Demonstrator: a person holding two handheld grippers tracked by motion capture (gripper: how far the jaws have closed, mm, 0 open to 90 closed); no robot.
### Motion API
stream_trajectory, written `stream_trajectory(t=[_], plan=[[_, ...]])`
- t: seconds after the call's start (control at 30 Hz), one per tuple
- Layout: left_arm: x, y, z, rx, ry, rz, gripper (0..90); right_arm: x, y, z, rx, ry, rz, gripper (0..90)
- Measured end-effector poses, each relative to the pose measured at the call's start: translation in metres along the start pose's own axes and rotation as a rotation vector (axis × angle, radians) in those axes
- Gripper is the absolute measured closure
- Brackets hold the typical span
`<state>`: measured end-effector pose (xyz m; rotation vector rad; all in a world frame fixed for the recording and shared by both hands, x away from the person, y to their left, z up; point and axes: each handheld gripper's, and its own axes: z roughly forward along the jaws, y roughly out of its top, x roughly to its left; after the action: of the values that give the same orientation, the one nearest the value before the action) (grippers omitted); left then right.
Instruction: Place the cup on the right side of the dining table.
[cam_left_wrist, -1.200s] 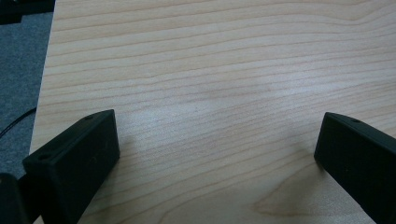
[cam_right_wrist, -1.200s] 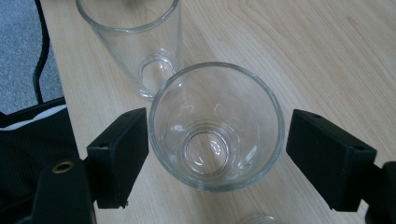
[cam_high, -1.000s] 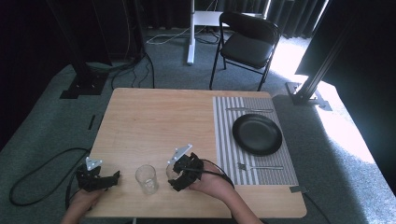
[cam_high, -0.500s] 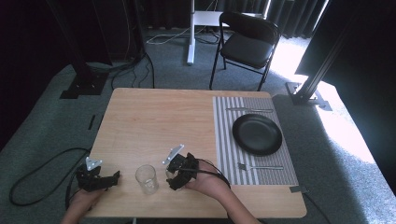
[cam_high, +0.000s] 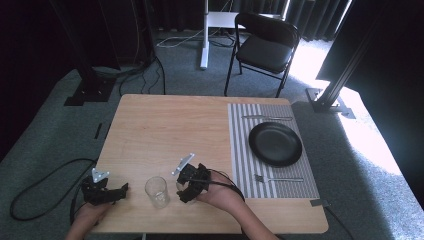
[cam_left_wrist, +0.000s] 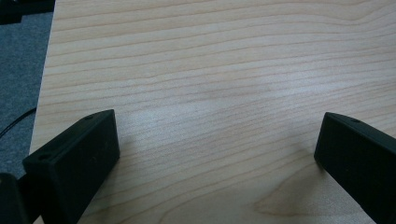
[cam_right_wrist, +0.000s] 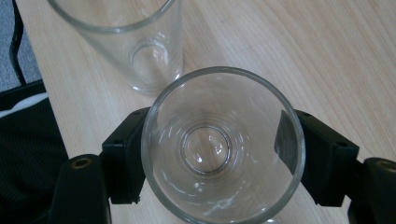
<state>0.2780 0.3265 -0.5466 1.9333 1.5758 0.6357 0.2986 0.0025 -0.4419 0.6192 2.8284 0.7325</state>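
Right gripper (cam_right_wrist: 219, 154): clamped on a clear drinking glass (cam_right_wrist: 223, 147) — its jaws have just been closing, and the pads now press on the glass's two sides, seen from above through the open rim.
Held glass: upright on the bench (cam_high: 165, 130) near the front edge, just right of a second glass (cam_high: 157, 191).
Second glass (cam_right_wrist: 135, 42): also clear and upright — in the right gripper view it stands just beyond the held one, close, though whether they touch cannot be told.
Left gripper (cam_left_wrist: 217, 149): jaws spread wide over bare wood, nothing between them; in the high view it sits at the bench's front left corner (cam_high: 102, 190), well apart from both glasses.
Place setting: a striped mat (cam_high: 240, 150) on the bench's right side carries a black plate (cam_high: 275, 144), a fork (cam_high: 277, 178) nearer the person and a second utensil (cam_high: 267, 118) beyond.
Behind the bench: a black folding chair (cam_high: 265, 47) on grey carpet.
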Motion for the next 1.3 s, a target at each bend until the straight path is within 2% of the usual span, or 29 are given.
stream_trajectory(t=[0.13, 0.5, 0.53, 0.63, 0.8, 0.83, 0.97, 1.03, 1.13, 1.3], plan=[[0.000, 0.000, 0.000, 0.000, 0.000, 0.001, 0.3, -0.007, 0.002, -0.003, -0.018, -0.019, 0.027, 27.8], [0.000, 0.000, 0.000, -0.001, 0.000, -0.001, 0.3, -0.024, 0.009, -0.009, -0.027, -0.045, 0.055, 27.8], [0.000, 0.000, 0.000, -0.001, 0.001, 0.001, 0.3, -0.031, 0.010, -0.010, -0.023, -0.044, 0.062, 27.8], [0.000, 0.000, 0.000, 0.001, 0.000, 0.000, 0.3, -0.039, 0.011, -0.012, -0.023, -0.054, 0.072, 27.8], [0.000, 0.000, 0.000, -0.001, 0.001, 0.001, 0.3, -0.045, 0.012, -0.014, -0.017, -0.066, 0.081, 27.8], [0.000, 0.000, 0.000, -0.001, 0.001, 0.001, 0.3, -0.050, 0.013, -0.017, -0.015, -0.076, 0.086, 27.8], [0.000, 0.000, 0.000, -0.001, 0.001, 0.001, 0.3, -0.056, 0.013, -0.019, -0.014, -0.081, 0.102, 27.8], [0.000, 0.000, 0.000, -0.001, 0.001, 0.000, 0.3, -0.064, 0.012, -0.024, -0.019, -0.102, 0.115, 27.8], [0.000, 0.000, 0.000, -0.001, 0.001, 0.000, 0.3, -0.066, 0.012, -0.025, -0.019, -0.105, 0.115, 27.9], [0.000, 0.000, 0.000, -0.001, 0.001, 0.001, 0.3, -0.084, 0.010, -0.032, -0.014, -0.127, 0.156, 27.8]])
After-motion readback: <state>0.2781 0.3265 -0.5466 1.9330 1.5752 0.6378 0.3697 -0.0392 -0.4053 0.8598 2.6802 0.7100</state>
